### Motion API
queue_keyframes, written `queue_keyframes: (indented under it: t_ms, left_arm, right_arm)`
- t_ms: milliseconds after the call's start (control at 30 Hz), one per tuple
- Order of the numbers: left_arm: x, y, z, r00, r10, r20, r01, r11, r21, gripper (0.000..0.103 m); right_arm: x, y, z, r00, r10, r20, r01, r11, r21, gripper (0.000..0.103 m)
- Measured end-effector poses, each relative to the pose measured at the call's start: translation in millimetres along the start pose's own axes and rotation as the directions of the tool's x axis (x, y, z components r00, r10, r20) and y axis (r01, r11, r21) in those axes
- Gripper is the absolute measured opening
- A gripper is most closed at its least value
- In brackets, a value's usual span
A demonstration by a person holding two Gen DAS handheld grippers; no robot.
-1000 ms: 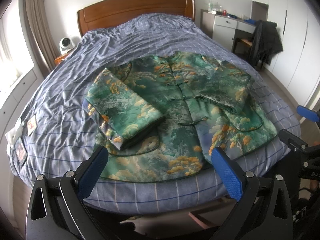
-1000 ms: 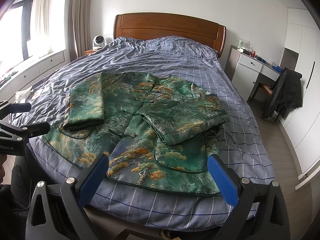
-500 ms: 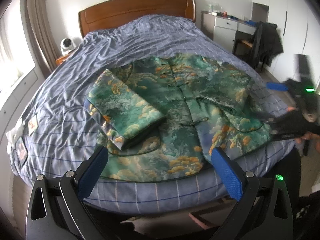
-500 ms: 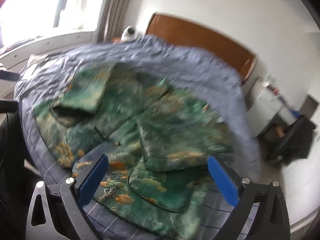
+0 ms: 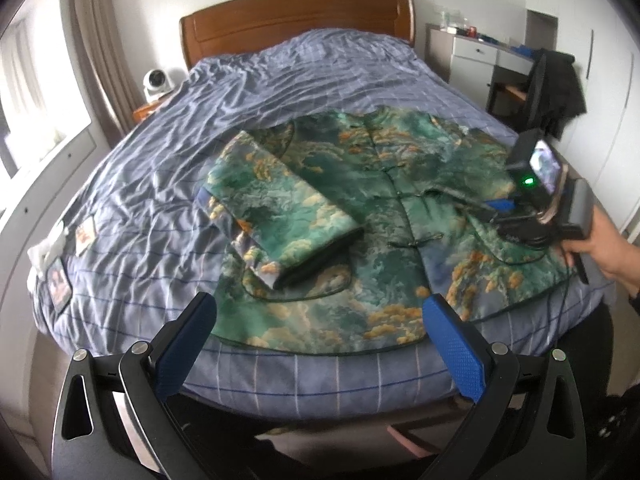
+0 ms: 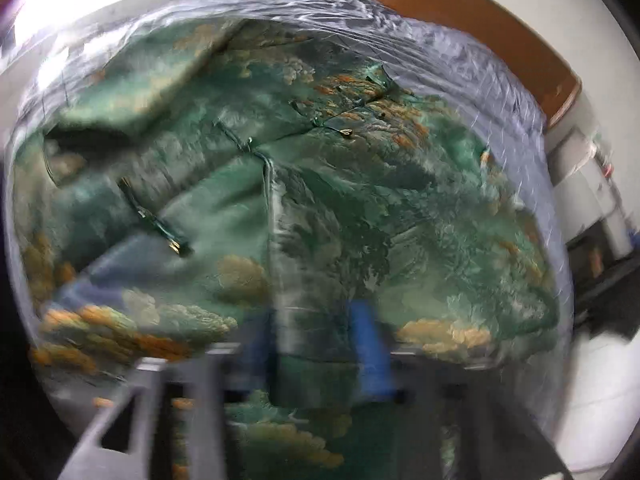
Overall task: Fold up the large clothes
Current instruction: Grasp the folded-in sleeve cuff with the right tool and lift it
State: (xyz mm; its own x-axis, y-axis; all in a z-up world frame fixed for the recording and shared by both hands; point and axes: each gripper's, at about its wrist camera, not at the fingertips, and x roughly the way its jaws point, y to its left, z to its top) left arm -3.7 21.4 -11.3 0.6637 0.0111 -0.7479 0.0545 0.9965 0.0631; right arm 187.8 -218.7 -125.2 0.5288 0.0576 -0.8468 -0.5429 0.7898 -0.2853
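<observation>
Sleeves in, body fold left

Jacket [image 5: 360, 216] lies flat mid-bed [image 5: 280, 80], both sleeves folded onto it. Your left claw [image 5: 316, 340] hangs released off the hem; right claw [image 6: 316, 344] narrowed over the right sleeve, grip unclear.

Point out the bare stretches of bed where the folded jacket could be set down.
Bare bedspread lies between the jacket collar and the headboard, and along the side toward the window, short of the small items at that edge. The near edge is crowded: the jacket hem reaches it, the left gripper hovers there, and the right gripper is over the folded sleeve.
</observation>
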Motion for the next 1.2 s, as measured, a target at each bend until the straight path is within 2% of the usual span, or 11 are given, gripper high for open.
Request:
queue_keyframes:
  t_ms: [100,300,467,600,767,867,967,1000,1067,1167,1200]
  left_arm:
    - [4,0,0,1.0,-0.015,-0.011,0.015,1.0,-0.004,0.103]
    - [2,-8,0,1.0,-0.011,0.002,0.011,1.0,0.027,0.103]
    - [2,-6,0,1.0,-0.006,-0.003,0.006,1.0,0.014,0.103]
    - [1,-4,0,1.0,-0.001,0.001,0.001,1.0,0.018,0.103]
    - [2,4,5,0.999,0.043,0.022,-0.043,0.999,0.01,0.103]
    - [4,11,8,0.999,0.05,0.016,-0.05,0.999,-0.015,0.103]
    - [5,16,8,0.998,0.067,0.012,-0.067,0.998,-0.021,0.103]
    - [5,16,8,0.997,0.076,0.012,-0.075,0.997,-0.019,0.103]
    - [7,19,9,0.996,0.085,0.01,-0.085,0.996,-0.022,0.103]
    - [12,25,9,0.997,0.078,-0.011,-0.078,0.996,-0.033,0.103]
    - [15,26,9,0.997,0.074,-0.02,-0.075,0.997,-0.034,0.103]
  right_arm:
    - [-19,-5,-1,0.999,-0.008,0.036,0.007,0.999,0.032,0.016]
    - [-74,-42,-2,0.982,-0.056,0.181,0.018,0.979,0.204,0.015]
    - [-119,-97,-14,0.944,-0.171,0.282,0.049,0.919,0.391,0.015]
    - [-149,-150,-39,0.9,-0.315,0.302,0.118,0.842,0.526,0.015]
    - [-168,-219,-88,0.864,-0.446,0.235,0.181,0.709,0.682,0.015]
    - [-171,-256,-122,0.859,-0.483,0.173,0.201,0.627,0.753,0.015]
    - [-164,-289,-163,0.854,-0.515,0.074,0.252,0.533,0.808,0.017]
    - [-160,-297,-177,0.855,-0.516,0.043,0.263,0.503,0.823,0.021]
    - [-150,-308,-205,0.85,-0.525,-0.042,0.308,0.431,0.848,0.045]
    - [-136,-301,-238,0.813,-0.56,-0.159,0.409,0.354,0.841,0.058]
    - [-130,-294,-245,0.808,-0.558,-0.189,0.43,0.34,0.836,0.059]
